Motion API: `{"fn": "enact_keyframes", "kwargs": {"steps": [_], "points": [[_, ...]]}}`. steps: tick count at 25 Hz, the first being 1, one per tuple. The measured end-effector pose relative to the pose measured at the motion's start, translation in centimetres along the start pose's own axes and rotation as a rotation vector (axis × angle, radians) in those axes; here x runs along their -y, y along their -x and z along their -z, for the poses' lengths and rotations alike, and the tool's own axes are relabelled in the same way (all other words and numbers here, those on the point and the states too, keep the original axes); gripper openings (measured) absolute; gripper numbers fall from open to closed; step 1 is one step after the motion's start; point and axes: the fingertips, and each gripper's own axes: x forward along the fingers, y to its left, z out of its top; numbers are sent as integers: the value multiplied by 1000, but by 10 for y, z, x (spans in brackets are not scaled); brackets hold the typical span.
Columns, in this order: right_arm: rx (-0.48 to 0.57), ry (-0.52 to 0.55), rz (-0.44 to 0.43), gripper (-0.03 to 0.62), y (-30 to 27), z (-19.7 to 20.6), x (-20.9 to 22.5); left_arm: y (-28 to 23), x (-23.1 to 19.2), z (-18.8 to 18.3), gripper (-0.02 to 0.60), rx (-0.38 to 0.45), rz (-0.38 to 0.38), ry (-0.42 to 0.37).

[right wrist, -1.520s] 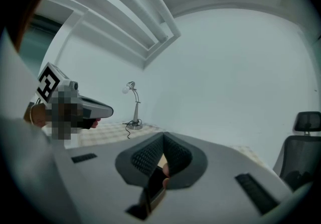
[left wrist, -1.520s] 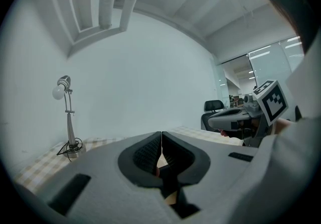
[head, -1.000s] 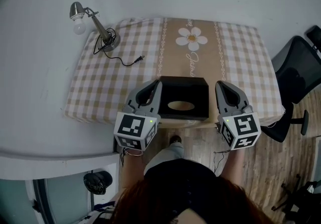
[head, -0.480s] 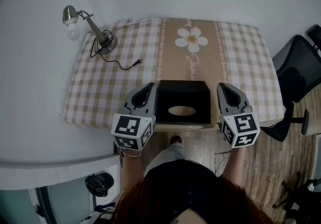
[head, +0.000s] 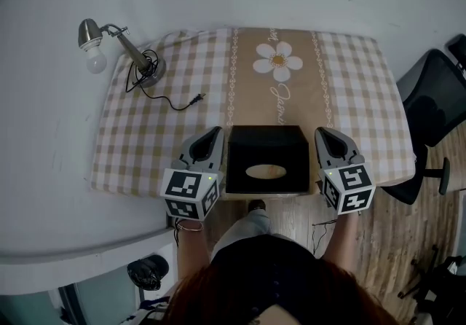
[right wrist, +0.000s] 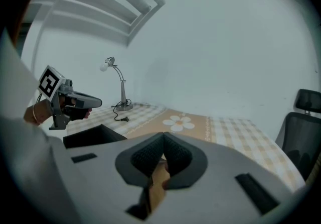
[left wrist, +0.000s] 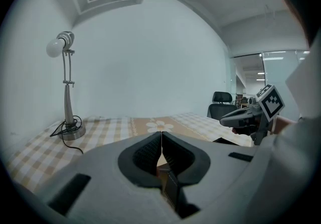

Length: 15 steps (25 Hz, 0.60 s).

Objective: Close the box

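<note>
The box [head: 266, 159] sits at the table's [head: 349, 90] near edge, black, its top flat with an oval opening, so what remains to shut cannot be told from here. The left gripper [head: 214, 131] lies just beside its left wall and the right gripper [head: 321, 132] just beside its right wall, each with jaws pressed together on nothing, and whether either touches the box cannot be told. This looks like the lining-up step, and the next move probably calls for bringing a tip onto the lid or flap and pressing it down.
</note>
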Motion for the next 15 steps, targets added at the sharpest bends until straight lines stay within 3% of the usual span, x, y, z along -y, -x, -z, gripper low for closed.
{"fn": "enact_keyframes", "kwargs": {"steps": [15], "points": [[-145, -57, -46, 17, -31, 43, 8, -23, -17, 48, 28, -150, 23, 64]]}}
